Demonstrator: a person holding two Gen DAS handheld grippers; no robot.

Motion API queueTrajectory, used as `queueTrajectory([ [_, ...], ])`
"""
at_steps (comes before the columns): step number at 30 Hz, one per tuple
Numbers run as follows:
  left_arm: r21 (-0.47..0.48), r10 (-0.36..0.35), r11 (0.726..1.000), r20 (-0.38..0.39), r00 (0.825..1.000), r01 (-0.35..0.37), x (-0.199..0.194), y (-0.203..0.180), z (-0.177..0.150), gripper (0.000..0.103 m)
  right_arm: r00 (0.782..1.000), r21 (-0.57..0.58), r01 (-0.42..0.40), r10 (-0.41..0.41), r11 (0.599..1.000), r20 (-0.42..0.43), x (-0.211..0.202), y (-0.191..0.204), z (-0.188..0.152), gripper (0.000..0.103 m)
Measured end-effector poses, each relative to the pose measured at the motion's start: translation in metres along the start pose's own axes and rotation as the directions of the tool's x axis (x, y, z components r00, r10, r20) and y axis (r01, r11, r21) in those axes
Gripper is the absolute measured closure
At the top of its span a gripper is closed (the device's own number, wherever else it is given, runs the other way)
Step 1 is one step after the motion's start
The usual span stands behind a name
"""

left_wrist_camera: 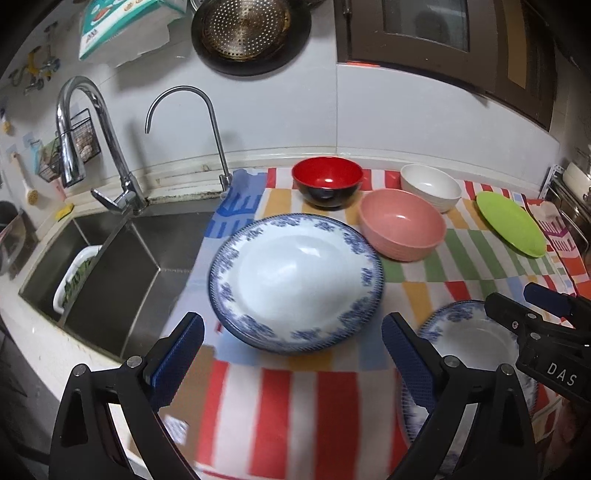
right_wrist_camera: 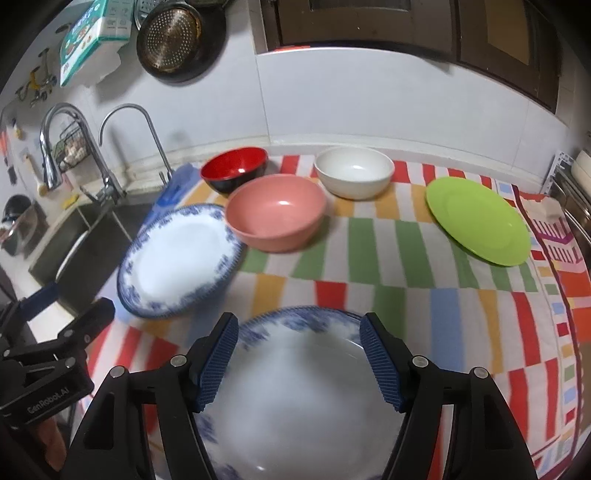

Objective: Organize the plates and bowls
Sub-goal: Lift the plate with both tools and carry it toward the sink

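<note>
A large blue-and-white plate (left_wrist_camera: 295,280) (right_wrist_camera: 177,262) lies on the striped cloth by the sink. My left gripper (left_wrist_camera: 293,354) is open, just short of its near rim. A second blue-and-white plate (right_wrist_camera: 295,387) (left_wrist_camera: 476,350) lies at the front right. My right gripper (right_wrist_camera: 299,358) is open above it, fingers on either side, not touching. Behind stand a red-and-black bowl (left_wrist_camera: 327,181) (right_wrist_camera: 234,170), a pink bowl (left_wrist_camera: 402,229) (right_wrist_camera: 275,216), a white bowl (left_wrist_camera: 430,186) (right_wrist_camera: 352,171) and a green plate (left_wrist_camera: 511,223) (right_wrist_camera: 478,219).
A steel sink (left_wrist_camera: 122,266) with two taps (left_wrist_camera: 85,140) lies left of the cloth; a white basket of greens (left_wrist_camera: 74,280) sits in it. A strainer pan (left_wrist_camera: 247,29) hangs on the wall. A metal rack (left_wrist_camera: 569,206) stands at the far right.
</note>
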State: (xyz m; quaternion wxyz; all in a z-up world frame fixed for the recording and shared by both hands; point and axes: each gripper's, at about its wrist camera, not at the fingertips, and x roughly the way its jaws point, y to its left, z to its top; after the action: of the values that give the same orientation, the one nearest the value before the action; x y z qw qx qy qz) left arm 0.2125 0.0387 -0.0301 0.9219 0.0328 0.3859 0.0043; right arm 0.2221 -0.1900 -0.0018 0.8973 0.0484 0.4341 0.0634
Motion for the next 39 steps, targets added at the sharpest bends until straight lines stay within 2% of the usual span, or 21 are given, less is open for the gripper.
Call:
queueTrajectory([
  [6, 0.060, -0.004, 0.998, 0.015, 1.000, 0.003, 0.013, 0.042, 0.015, 0.005, 0.999, 0.048, 0.034, -0.034, 0.998, 0.007, 0.010, 0.040, 0.008, 0.034],
  [16, 0.083, -0.029, 0.996, 0.002, 1.000, 0.028, 0.049, 0.096, 0.036, 0.005, 0.994, 0.120, 0.101, -0.105, 0.988, 0.023, 0.034, 0.094, 0.026, 0.034],
  [23, 0.120, -0.040, 0.992, -0.033, 0.999, 0.044, 0.079, 0.107, 0.044, 0.007, 0.990, 0.142, 0.142, -0.141, 0.980, -0.015, 0.056, 0.111, 0.035, 0.034],
  [29, 0.138, -0.050, 0.988, -0.089, 0.995, 0.062, 0.113, 0.108, 0.049, 0.014, 0.984, 0.147, 0.170, -0.161, 0.974, -0.071, 0.083, 0.112, 0.040, 0.034],
  [39, 0.139, -0.099, 0.982, -0.190, 0.977, 0.127, 0.164, 0.105, 0.052, 0.025, 0.973, 0.143, 0.200, -0.179, 0.969, -0.142, 0.126, 0.107, 0.046, 0.034],
])
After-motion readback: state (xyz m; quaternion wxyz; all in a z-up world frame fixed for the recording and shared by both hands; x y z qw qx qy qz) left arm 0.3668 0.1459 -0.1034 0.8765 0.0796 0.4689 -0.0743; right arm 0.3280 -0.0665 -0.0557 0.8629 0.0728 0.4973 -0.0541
